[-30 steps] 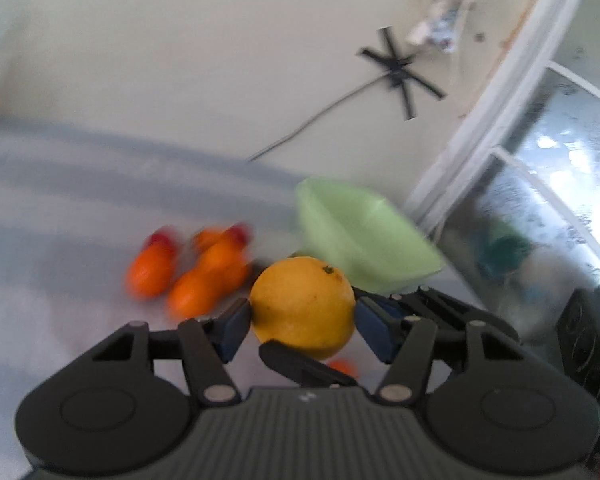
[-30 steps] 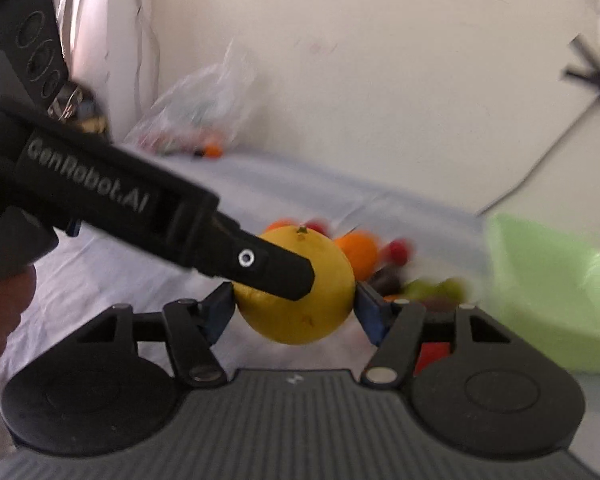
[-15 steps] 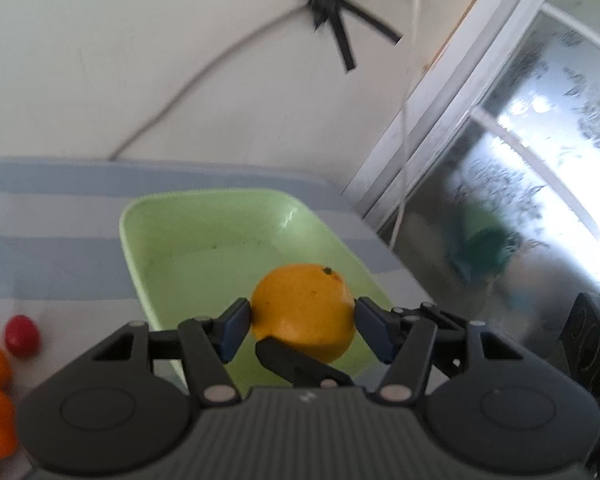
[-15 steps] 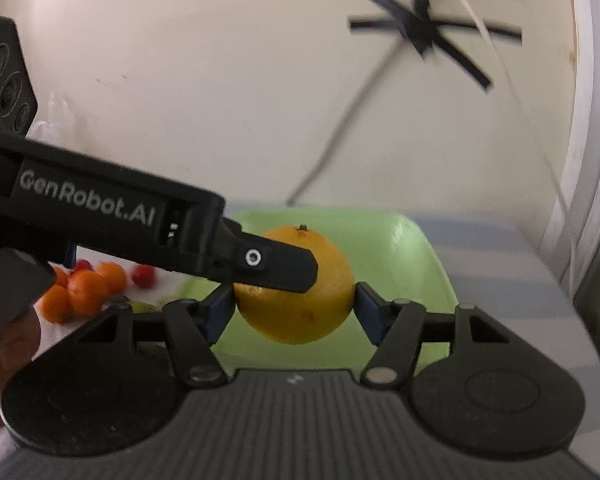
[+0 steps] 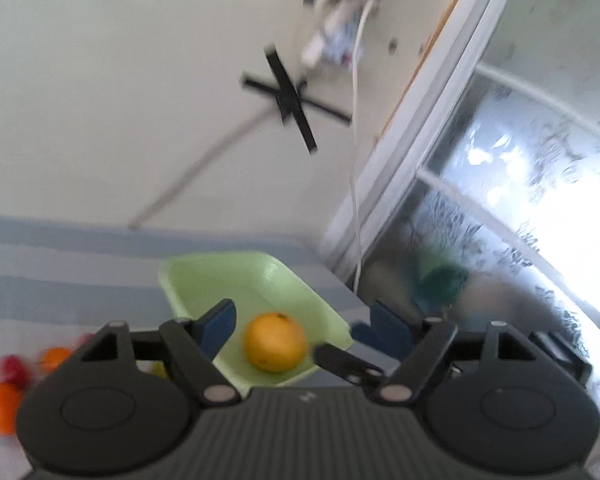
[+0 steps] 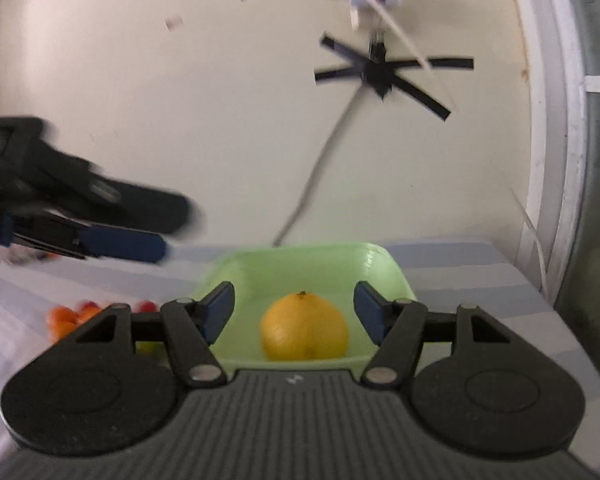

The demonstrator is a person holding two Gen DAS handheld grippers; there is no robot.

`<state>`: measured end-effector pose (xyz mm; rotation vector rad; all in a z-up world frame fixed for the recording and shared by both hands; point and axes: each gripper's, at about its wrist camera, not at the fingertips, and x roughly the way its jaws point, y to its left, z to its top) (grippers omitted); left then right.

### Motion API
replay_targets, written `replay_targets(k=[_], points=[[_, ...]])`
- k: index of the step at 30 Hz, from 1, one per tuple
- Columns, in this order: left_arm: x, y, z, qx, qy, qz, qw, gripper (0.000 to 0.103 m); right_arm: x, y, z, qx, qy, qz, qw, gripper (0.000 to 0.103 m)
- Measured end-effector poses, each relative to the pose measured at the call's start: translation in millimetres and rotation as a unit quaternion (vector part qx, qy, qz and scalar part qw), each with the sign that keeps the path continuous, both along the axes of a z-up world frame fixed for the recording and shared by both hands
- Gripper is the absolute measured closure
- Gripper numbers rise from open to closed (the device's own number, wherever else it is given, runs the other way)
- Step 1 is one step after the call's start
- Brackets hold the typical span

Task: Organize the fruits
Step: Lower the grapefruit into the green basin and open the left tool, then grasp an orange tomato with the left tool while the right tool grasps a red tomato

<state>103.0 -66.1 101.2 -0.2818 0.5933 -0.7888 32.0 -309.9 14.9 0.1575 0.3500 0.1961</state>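
Orange (image 5: 275,342) is seen resting inside the green bowl (image 5: 300,288), near its front wall. Left gripper (image 5: 300,326) jaws are opening, pads clear of the fruit, nothing gripped. Right gripper (image 6: 294,312) fingers are spread wide, orange (image 6: 304,328) untouched between them. Small fruits (image 5: 4,392) are scattered at 9 o'clock of the bowl on the striped cloth (image 5: 60,276).

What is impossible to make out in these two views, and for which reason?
- Small fruits, left wrist view: motion blur and the picture's edge; kinds and count unclear.
- Small fruits, right wrist view: mostly hidden behind the right hand-held gripper; count unclear.
- Bottom of the orange in the bowl, right wrist view: hidden by the bowl's near rim.
- Left hand-held gripper, right wrist view: blurred, so its jaw gap is unreadable there.
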Motion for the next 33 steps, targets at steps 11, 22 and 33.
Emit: replay_targets(k=[11,22,33], points=[[-77.8,23.4,-52.9,0.116,-0.027,0.007,0.9928,0.027,-44.4,22.1,-29.1,0.091,0.075,-0.01,0.993,0.063],[-76.9,3.4,-93.6,0.171,-0.021,0.018,0.9848,0.072,-41.0,42.4,-27.9,0.092,0.104,0.012,0.99,0.063],[-88.4,77.5,-85.2,0.153,-0.028,0.085,0.9842,0.072,-9.8,92.6,-28.7,0.056,0.122,0.059,0.989,0.062]])
